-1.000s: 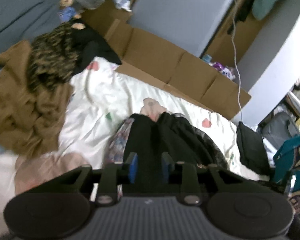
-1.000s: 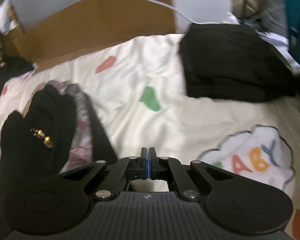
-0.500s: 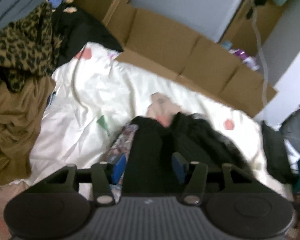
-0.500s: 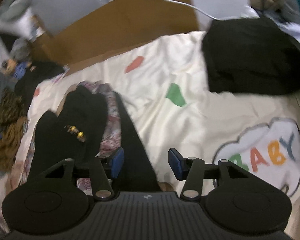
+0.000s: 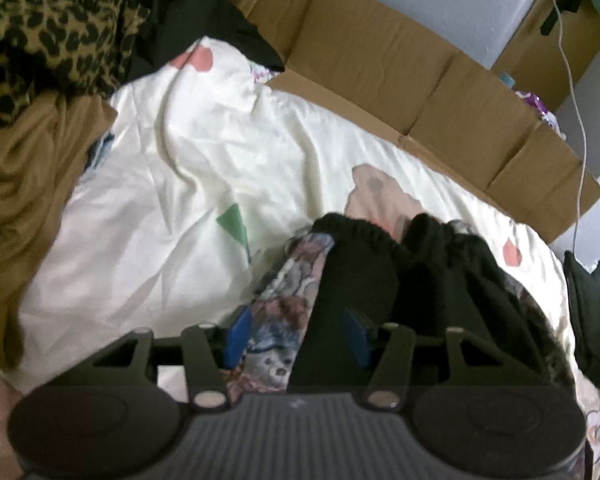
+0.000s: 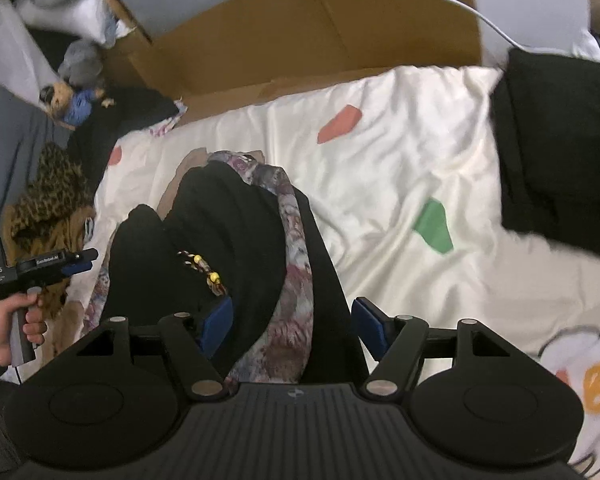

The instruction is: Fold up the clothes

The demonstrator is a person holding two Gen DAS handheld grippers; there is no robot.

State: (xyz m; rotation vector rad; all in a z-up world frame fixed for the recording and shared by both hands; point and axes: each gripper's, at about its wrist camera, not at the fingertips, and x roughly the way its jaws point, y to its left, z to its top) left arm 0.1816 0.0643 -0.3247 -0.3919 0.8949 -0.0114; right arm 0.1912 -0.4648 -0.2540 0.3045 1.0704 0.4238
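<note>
Black garment with floral patterned lining (image 5: 364, 280) lies bunched mid-bed on cream quilt with coloured shapes (image 5: 172, 184), beaded cord on its top fold in right view. Left claw (image 5: 296, 336) released, blue pads spread either side of garment's near edge. Right claw (image 6: 294, 320) also released, jaws wide over garment's patterned strip. Person's hand (image 6: 8, 328) grips left tool handle at quilt's left edge. Folded black clothing (image 6: 560, 152) sits at quilt's far right corner. Leopard-print fabric (image 5: 48, 32) and tan cloth (image 5: 24, 168) heaped off left edge. Brown cardboard (image 5: 380, 68) runs along far edge.
</note>
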